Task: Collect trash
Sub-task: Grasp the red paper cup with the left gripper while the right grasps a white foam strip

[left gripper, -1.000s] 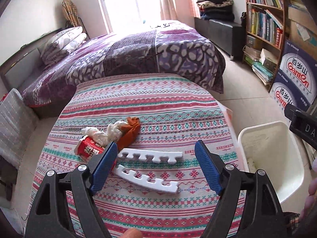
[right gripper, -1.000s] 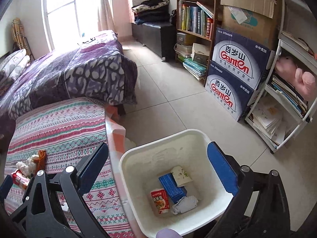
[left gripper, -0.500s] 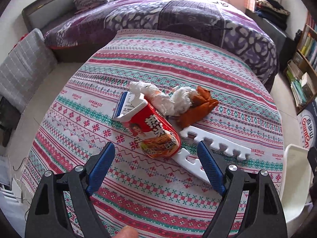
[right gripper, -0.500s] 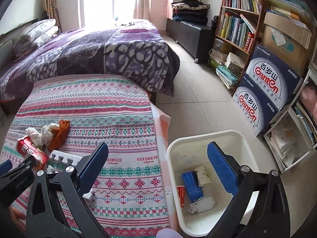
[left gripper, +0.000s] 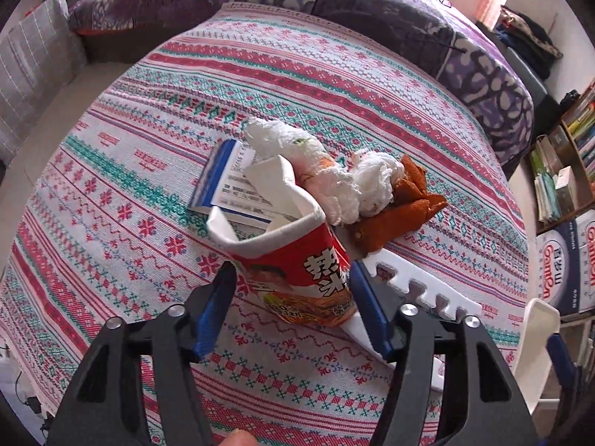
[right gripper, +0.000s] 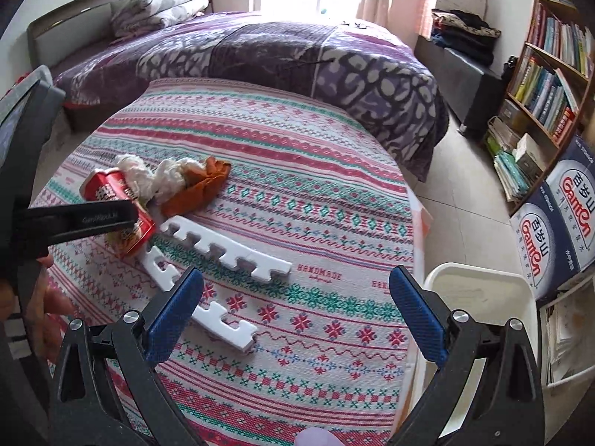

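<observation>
A crumpled red noodle cup [left gripper: 297,264] lies on the patterned table cloth [left gripper: 148,119]. My left gripper [left gripper: 292,297] has its blue fingers on both sides of the cup, closed against it. Behind the cup lie white tissue wads [left gripper: 334,171], an orange peel-like scrap [left gripper: 401,208] and a blue-and-white paper box [left gripper: 223,186]. Two white toothed foam strips [right gripper: 223,249] lie beside the cup. My right gripper [right gripper: 297,312] is open and empty above the table's near part. The cup also shows in the right wrist view [right gripper: 119,204].
A white bin [right gripper: 479,297] stands on the floor at the table's right edge. A bed with a purple quilt [right gripper: 297,59] lies behind the table. Bookshelves [right gripper: 550,74] and stacked Ganten cartons [right gripper: 554,223] stand at the right.
My left gripper has moved in on the red cup and closed around it. My right gripper has swung left from over the bin to over the table.
</observation>
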A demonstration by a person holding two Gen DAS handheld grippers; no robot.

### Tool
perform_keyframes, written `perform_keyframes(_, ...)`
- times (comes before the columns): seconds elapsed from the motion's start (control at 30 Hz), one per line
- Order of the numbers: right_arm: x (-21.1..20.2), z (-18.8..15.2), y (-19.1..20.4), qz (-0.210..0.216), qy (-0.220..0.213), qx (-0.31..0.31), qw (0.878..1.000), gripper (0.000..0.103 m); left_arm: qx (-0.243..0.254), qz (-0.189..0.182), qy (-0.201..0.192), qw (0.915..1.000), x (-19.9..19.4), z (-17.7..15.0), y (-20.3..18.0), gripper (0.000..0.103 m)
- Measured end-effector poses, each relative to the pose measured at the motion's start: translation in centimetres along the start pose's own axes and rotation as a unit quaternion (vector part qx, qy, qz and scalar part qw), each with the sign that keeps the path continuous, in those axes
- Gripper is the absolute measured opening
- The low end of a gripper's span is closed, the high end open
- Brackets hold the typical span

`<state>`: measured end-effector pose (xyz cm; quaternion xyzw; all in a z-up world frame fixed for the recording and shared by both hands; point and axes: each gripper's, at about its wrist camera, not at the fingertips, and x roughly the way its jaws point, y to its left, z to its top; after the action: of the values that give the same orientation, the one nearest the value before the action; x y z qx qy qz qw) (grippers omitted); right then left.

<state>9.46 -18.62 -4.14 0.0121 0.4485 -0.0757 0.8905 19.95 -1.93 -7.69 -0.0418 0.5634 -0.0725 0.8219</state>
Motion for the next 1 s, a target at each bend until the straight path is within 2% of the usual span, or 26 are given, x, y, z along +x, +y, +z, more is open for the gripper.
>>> perform_keyframes(0.03,0.4,-0.1,0.5,0.010,0.006,-0.013,1.000,0.096,-0.001,-0.003,0.002,1.0000,-0.2,0.0,0.1,0.055)
perform_keyframes(0.1,1.1,-0.4,2.1,0.024,0.015,-0.051,0.998,0.096,0.008,-0.004,0.002,1.0000,-0.7,0.0,0.1,0.036)
perform_keyframes(0.17,1.8,-0.8,3.7,0.028,0.024,-0.091,0.995,0.096,0.007,-0.007,0.009,0.9999,-1.1,0.1,0.5,0.028)
perform_keyframes(0.3,3.1,-1.4,5.9,0.050,0.055,-0.128,0.989,0.096,0.005,0.006,0.017,0.9998,-2.1,-0.1,1.6,0.027)
perform_keyframes(0.43,4.1,-1.5,7.0,0.053,0.066,-0.144,0.986,0.094,-0.008,0.010,0.031,0.9994,-2.9,-0.2,3.6,0.027)
perform_keyframes(0.5,4.7,-1.5,7.4,0.057,0.075,-0.142,0.985,0.087,-0.015,0.012,0.034,0.9992,-3.3,-0.2,4.6,0.027)
perform_keyframes(0.57,5.4,-1.5,7.7,0.059,0.092,-0.141,0.984,0.065,-0.020,0.013,0.036,0.9991,-3.8,-0.3,5.4,0.027)
perform_keyframes(0.63,5.4,-1.3,7.9,0.068,0.093,-0.133,0.984,0.057,-0.022,0.016,0.035,0.9990,-4.3,-0.5,6.1,0.027)
perform_keyframes(0.7,5.3,-1.1,8.4,0.066,0.096,-0.129,0.985,0.044,-0.021,0.014,0.030,0.9992,-4.8,-0.6,6.3,0.027)
perform_keyframes(0.73,5.2,-0.9,8.6,0.065,0.095,-0.128,0.985,0.030,-0.019,0.013,0.027,0.9994,-5.0,-0.7,6.3,0.027)
perform_keyframes(0.87,4.6,-0.9,9.2,0.062,0.091,-0.121,0.986,0.030,-0.001,0.013,0.007,0.9999,-6.0,-0.8,5.6,0.027)
perform_keyframes(1.0,3.5,-0.4,9.4,0.060,0.070,-0.114,0.989,0.029,0.011,0.013,-0.019,0.9997,-7.2,-0.8,5.0,0.027)
